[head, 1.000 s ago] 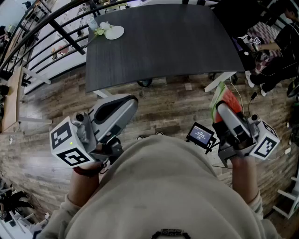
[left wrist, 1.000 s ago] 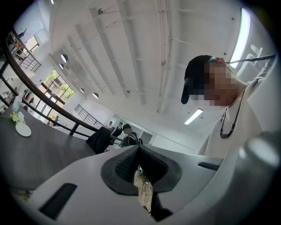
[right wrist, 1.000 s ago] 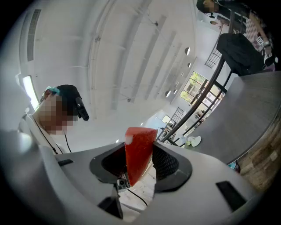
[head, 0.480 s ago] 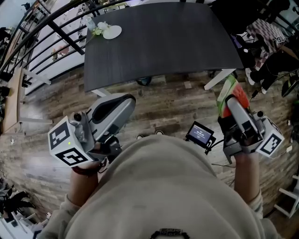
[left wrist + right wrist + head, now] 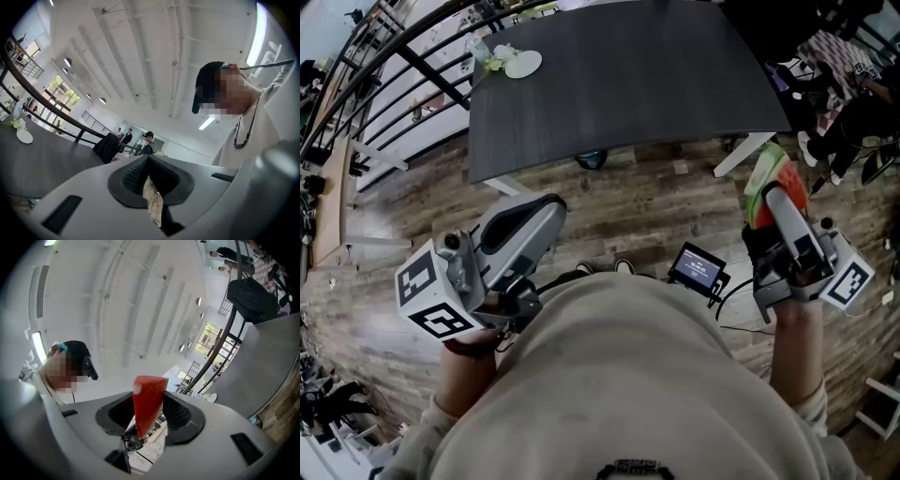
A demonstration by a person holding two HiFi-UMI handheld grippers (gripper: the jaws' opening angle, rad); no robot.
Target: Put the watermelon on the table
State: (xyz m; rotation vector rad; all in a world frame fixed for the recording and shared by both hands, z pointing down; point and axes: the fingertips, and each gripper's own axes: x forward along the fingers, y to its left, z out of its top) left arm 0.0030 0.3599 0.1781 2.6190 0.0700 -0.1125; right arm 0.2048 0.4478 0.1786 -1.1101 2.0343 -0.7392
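- The right tool (image 5: 778, 199) is clamped on a red watermelon wedge with green rind (image 5: 147, 399), which keeps its jaws fairly wide.
- The wedge hangs above the wood-plank floor (image 5: 656, 206), near the right front corner of the dark grey tabletop (image 5: 619, 84).
- The left tool (image 5: 149, 174) has its jaws pressed together.

Right gripper (image 5: 774, 201) carried the watermelon (image 5: 778, 176) rightward, nearer the table (image 5: 609, 84).

dark table top (image 5: 619, 84) is standing on white legs (image 5: 741, 155) over the wood-plank floor (image 5: 647, 211) and is mostly bare. a white plate (image 5: 523, 64) is sitting at its far left corner, with a small green-and-white bunch (image 5: 496, 62) lying just beside it - contact unclear.
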